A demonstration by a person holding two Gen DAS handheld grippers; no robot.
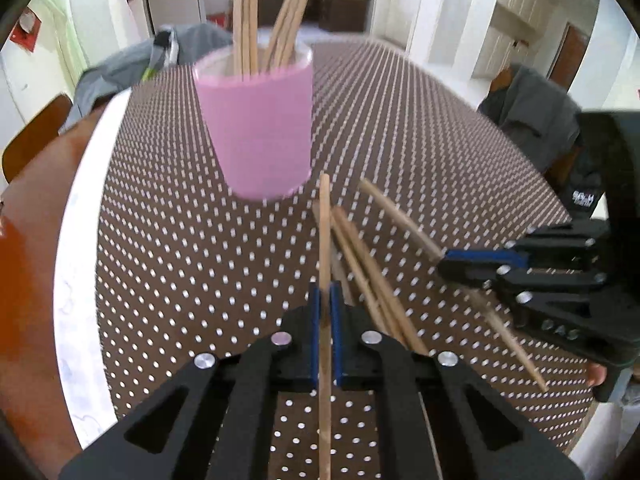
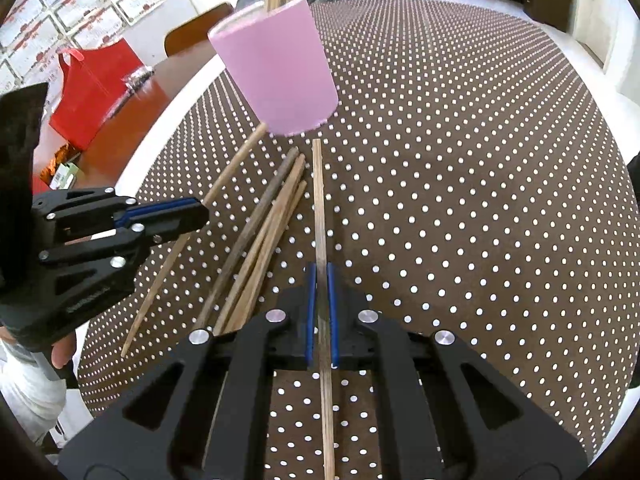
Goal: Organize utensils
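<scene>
A pink cup [image 1: 258,128] stands on the dotted brown tablecloth and holds several wooden chopsticks [image 1: 276,20]. It also shows in the right wrist view [image 2: 280,68]. My left gripper [image 1: 326,300] is shut on one light chopstick [image 1: 325,232] that points toward the cup. My right gripper [image 2: 320,280] is shut on another chopstick [image 2: 319,200]. In the left wrist view the right gripper [image 1: 448,266] holds its chopstick at the right. In the right wrist view the left gripper [image 2: 202,212] holds its chopstick at the left. A few loose chopsticks [image 2: 264,232] lie between the grippers.
The round table has a white rim [image 1: 80,240]. A red bag [image 2: 94,92] sits on a wooden surface to the left. Grey jackets hang on chairs [image 1: 532,116] beyond the table edge.
</scene>
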